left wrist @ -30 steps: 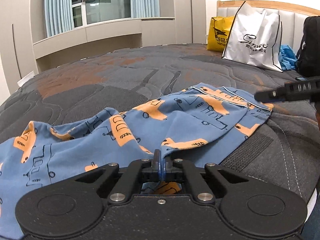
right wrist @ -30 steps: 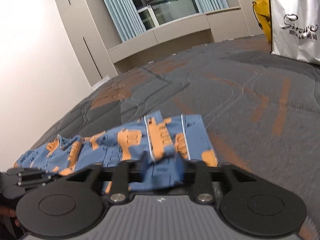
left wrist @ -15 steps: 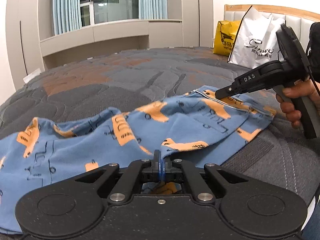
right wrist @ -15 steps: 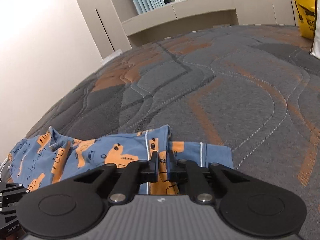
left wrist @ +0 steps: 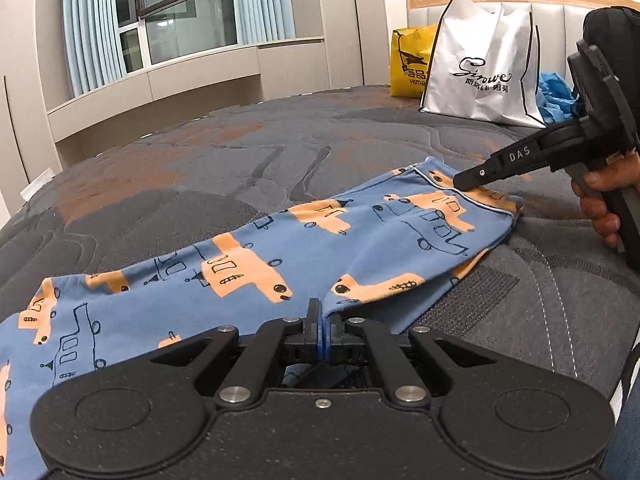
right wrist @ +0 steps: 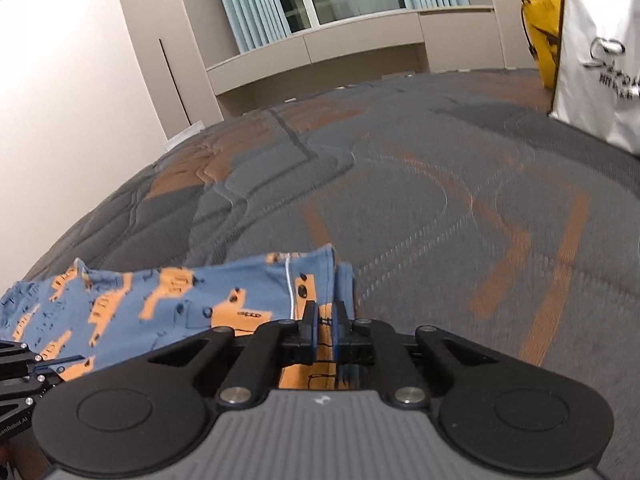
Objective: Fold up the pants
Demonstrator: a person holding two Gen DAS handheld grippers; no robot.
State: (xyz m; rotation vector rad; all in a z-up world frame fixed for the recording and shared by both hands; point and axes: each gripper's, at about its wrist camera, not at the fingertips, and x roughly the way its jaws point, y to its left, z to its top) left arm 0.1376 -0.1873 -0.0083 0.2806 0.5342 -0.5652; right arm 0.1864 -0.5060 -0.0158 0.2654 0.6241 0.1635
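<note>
The pants (left wrist: pixel 280 256), blue with orange trucks, lie stretched along the near edge of the bed (left wrist: pixel 224 168), legs trailing off to the left and the white-piped waistband to the right. The left gripper (left wrist: pixel 322 322) sits at that near edge with its jaws pressed together on a fold of the fabric at about the garment's middle. Beyond it the quilted grey and orange bed top runs open all the way to the far edge below the window (left wrist: pixel 172 12), with nothing lying on it there.

Further right, the right gripper (left wrist: pixel 464 182) comes in low over the waistband end; from its own camera the jaws (right wrist: pixel 324 316) stand narrowly apart with the blue cloth between them, and I cannot tell whether they actually pinch it. The right hand (left wrist: pixel 604 204) wraps its handle, just off the cloth's corner.

At the headboard end, well apart from the pants, stand a yellow bag (left wrist: pixel 410 60) and a white shopping bag (left wrist: pixel 484 68), with a dark backpack (left wrist: pixel 616 32) at the far right corner.
</note>
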